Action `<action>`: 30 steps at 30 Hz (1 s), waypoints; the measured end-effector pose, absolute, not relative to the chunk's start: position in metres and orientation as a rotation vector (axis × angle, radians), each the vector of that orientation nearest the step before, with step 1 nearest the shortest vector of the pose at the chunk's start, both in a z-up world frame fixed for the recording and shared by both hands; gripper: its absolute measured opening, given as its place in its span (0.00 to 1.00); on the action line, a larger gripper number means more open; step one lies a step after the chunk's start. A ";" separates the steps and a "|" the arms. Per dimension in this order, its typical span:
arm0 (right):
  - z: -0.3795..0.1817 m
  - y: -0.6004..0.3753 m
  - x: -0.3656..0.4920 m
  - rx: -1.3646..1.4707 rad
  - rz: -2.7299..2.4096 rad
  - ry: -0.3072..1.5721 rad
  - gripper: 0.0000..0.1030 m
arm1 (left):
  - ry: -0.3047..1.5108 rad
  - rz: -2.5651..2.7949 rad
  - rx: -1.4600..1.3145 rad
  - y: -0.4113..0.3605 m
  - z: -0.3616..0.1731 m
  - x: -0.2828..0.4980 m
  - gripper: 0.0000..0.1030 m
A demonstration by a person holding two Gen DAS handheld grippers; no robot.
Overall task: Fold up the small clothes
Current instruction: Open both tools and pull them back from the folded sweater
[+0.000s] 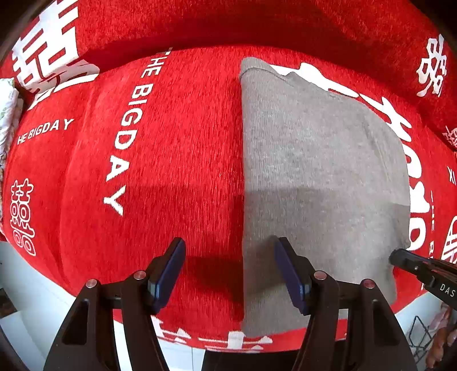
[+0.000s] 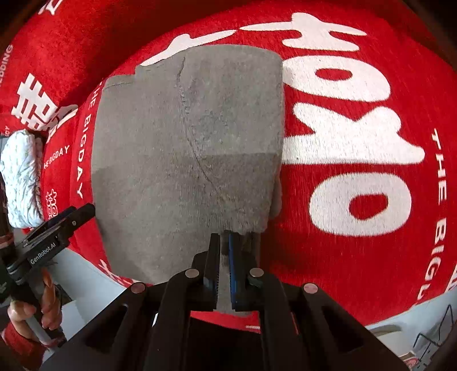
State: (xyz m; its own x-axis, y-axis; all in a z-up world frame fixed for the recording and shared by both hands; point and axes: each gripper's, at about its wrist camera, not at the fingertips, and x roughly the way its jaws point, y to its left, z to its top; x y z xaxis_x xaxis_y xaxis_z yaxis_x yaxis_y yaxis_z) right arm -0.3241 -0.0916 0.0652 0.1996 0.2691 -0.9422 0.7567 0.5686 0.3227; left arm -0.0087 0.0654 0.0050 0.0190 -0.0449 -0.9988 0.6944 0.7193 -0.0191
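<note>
A grey knitted garment point(image 1: 320, 171) lies folded into a tall rectangle on a red blanket point(image 1: 177, 148) with white lettering. My left gripper point(image 1: 230, 256) is open above the garment's near left edge, and that straight edge runs beneath the gap between its blue pads point(image 1: 168, 274). Nothing is held in it. In the right wrist view the garment point(image 2: 185, 142) fills the middle. My right gripper point(image 2: 224, 238) is shut on its near right corner, with grey cloth pinched between the fingers. The left gripper point(image 2: 85, 209) shows side-on at the left, held by a hand point(image 2: 42, 308). The right gripper's tip point(image 1: 397, 256) pokes in at the garment's right edge.
A white quilted item point(image 2: 20, 177) sits at the blanket's left edge. The blanket's near edge drops to a pale floor point(image 1: 34, 299). A black wire rack point(image 2: 434, 339) stands low on the right. A raised red ridge of the blanket point(image 1: 228, 25) runs along the far side.
</note>
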 end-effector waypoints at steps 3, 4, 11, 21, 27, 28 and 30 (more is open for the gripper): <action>0.070 -0.092 -0.330 0.990 -0.434 1.375 0.05 | 1.462 -0.630 0.577 0.066 0.009 -0.012 0.65; 0.072 -0.093 -0.333 0.999 -0.435 1.375 0.05 | 1.465 -0.632 0.582 0.067 0.011 -0.014 0.65; 0.093 -0.092 -0.345 1.036 -0.446 1.358 0.06 | 1.476 -0.665 0.601 0.067 0.029 -0.027 0.65; 0.117 -0.086 -0.345 1.020 -0.459 1.355 0.06 | 1.501 -0.686 0.639 0.071 0.053 -0.041 0.65; 0.140 -0.079 -0.339 0.948 -0.460 1.369 0.06 | 1.480 -0.718 0.653 0.072 0.074 -0.049 0.65; 0.147 -0.077 -0.337 0.928 -0.459 1.364 0.09 | 1.475 -0.721 0.650 0.072 0.078 -0.049 0.65; 0.155 -0.076 -0.335 0.906 -0.459 1.358 0.09 | 1.461 -0.724 0.645 0.072 0.087 -0.049 0.65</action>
